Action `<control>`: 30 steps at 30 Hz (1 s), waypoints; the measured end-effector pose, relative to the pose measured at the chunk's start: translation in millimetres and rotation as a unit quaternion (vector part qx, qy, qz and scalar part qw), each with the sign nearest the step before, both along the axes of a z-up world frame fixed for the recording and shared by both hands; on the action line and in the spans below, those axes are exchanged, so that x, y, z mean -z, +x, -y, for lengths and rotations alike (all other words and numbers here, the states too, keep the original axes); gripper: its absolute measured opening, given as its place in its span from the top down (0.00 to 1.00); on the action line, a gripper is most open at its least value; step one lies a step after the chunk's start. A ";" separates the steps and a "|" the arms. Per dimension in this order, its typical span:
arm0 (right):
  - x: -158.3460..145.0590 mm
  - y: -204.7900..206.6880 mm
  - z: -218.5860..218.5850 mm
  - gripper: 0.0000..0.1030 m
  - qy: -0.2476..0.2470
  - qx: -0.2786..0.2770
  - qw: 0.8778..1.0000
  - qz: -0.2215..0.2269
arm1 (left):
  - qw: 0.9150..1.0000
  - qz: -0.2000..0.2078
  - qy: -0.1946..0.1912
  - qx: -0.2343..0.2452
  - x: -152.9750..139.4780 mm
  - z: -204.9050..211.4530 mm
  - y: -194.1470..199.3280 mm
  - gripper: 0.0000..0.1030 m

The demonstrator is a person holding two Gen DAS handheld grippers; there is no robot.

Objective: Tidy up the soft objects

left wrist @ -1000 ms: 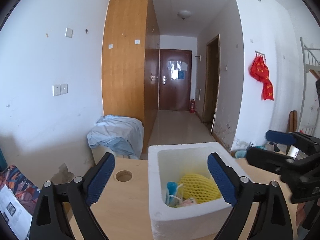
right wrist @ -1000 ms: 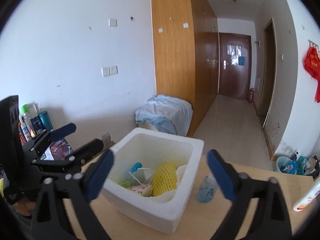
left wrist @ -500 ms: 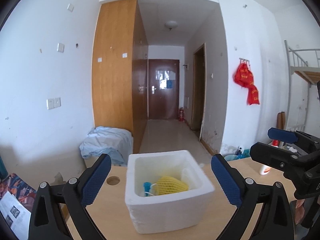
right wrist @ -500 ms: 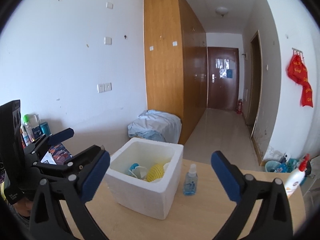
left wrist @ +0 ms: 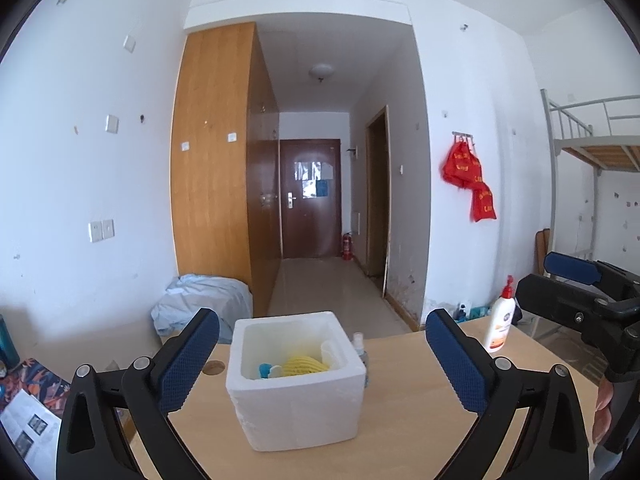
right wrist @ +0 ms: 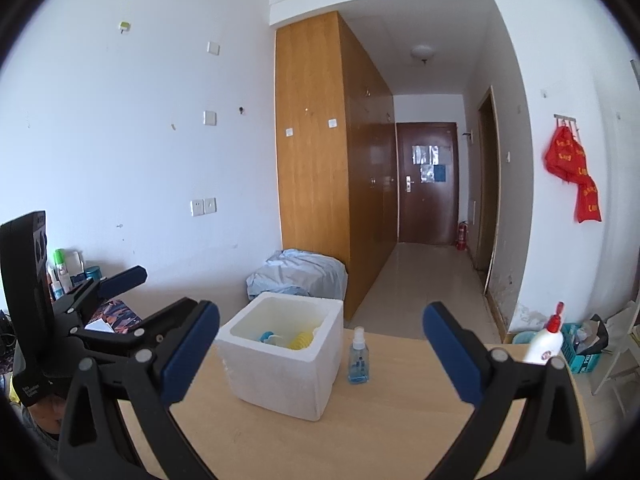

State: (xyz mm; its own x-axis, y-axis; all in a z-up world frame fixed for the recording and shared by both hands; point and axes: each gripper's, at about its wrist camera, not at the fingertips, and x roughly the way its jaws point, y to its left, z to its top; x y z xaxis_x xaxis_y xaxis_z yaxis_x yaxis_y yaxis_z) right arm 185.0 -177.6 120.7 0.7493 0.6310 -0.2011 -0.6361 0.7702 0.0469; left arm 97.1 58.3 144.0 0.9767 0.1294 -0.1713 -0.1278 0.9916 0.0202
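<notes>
A white foam box (left wrist: pixel 298 384) stands on the wooden table (left wrist: pixel 404 404); it also shows in the right wrist view (right wrist: pixel 286 368). Inside it lie a yellow foam net (left wrist: pixel 302 365), a blue soft item (left wrist: pixel 265 369) and a pale piece. My left gripper (left wrist: pixel 320 364) is open and empty, held back from the box. My right gripper (right wrist: pixel 320 356) is open and empty, also back from the box. Each gripper shows at the edge of the other's view.
A small blue spray bottle (right wrist: pixel 359 356) stands right of the box. A white lotion bottle with a red pump (right wrist: pixel 544 342) stands at the table's right edge. A round cable hole (left wrist: pixel 214 368) is left of the box. Blue bedding (right wrist: pixel 298 274) lies beyond the table.
Both grippers have pulled back and up from the foam box, which now looks smaller and farther. Both stay open and empty.
</notes>
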 end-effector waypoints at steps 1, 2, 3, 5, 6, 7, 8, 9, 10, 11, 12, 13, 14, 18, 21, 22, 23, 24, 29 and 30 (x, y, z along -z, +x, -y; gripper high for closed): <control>-0.1 -4.1 2.5 0.00 0.002 0.001 1.000 0.002 | 1.000 0.001 0.003 0.001 -1.4 3.5 -4.2 0.00; 0.1 -7.6 4.3 0.00 0.002 0.001 1.000 0.003 | 1.000 0.002 0.003 0.004 -3.2 4.5 -7.0 0.00; 0.6 -11.3 6.7 0.00 0.001 0.002 1.000 0.004 | 1.000 0.004 0.003 0.007 -4.4 6.8 -10.9 0.00; 1.3 -19.0 10.4 0.00 0.001 0.007 1.000 0.009 | 1.000 0.008 0.004 0.008 -5.9 9.6 -16.8 0.00; 0.9 -21.7 11.6 0.00 0.001 0.008 1.000 0.010 | 1.000 0.009 0.004 0.008 -6.1 11.6 -20.1 0.00; 1.5 -24.9 13.2 0.00 0.001 0.009 1.000 0.011 | 1.000 0.011 0.004 0.009 -5.5 14.3 -23.7 0.00; 2.2 -28.0 15.6 0.00 0.003 0.010 1.000 0.012 | 1.000 0.012 0.005 0.010 -5.8 16.7 -27.4 0.00; 1.9 -29.0 17.2 0.00 0.005 0.010 1.000 0.012 | 1.000 0.012 0.006 0.010 -5.7 18.1 -29.8 0.00; 2.5 -31.2 18.8 0.00 0.005 0.012 1.000 0.012 | 1.000 0.013 0.007 0.009 -5.5 19.6 -32.5 0.00; 3.2 -33.6 20.7 0.00 0.006 0.014 1.000 0.013 | 1.000 0.015 0.008 0.009 -5.2 21.0 -36.3 0.00; 3.5 -34.9 22.3 0.00 0.006 0.015 1.000 0.014 | 1.000 0.016 0.009 0.010 -4.7 22.2 -38.6 0.00; 4.9 -37.3 23.9 0.00 0.007 0.015 1.000 0.015 | 1.000 0.016 0.008 0.010 -3.9 23.3 -41.6 0.00; 6.1 -39.5 25.6 0.00 0.009 0.017 1.000 0.013 | 1.000 0.017 0.007 0.011 -2.6 24.8 -45.3 0.00; 13.2 -51.1 33.4 0.00 0.013 0.019 1.000 0.013 | 1.000 0.027 0.010 0.010 4.8 31.5 -59.1 0.00; 21.2 -61.2 40.0 0.00 0.017 0.027 0.999 0.016 | 0.999 0.033 0.002 0.013 14.2 34.7 -69.3 0.00; 24.7 -64.0 41.8 0.00 0.019 0.028 0.999 0.015 | 0.999 0.035 -0.003 0.017 18.6 35.8 -73.0 0.00; 27.7 -67.3 44.8 0.00 0.020 0.028 0.999 0.015 | 0.999 0.037 -0.007 0.021 21.6 36.7 -75.4 0.00; 30.8 -69.4 46.7 0.00 0.023 0.029 0.999 0.015 | 0.999 0.039 -0.010 0.023 25.6 38.2 -78.0 0.00; 50.6 -79.9 53.4 0.00 0.028 0.038 0.999 0.011 | 0.998 0.050 -0.003 0.026 49.7 48.8 -95.3 0.00; 54.3 -82.4 54.6 0.00 0.029 0.038 0.999 0.010 | 0.998 0.052 -0.003 0.026 52.8 49.5 -97.5 0.00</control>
State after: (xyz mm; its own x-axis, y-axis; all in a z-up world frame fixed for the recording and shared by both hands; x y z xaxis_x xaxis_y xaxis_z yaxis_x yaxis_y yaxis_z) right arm 102.5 -232.2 66.4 0.7990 0.5824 -0.1497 -0.5773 0.8126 0.0803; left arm -0.3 8.8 91.1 0.9946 0.0772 -0.0695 -0.0771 0.9970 0.0041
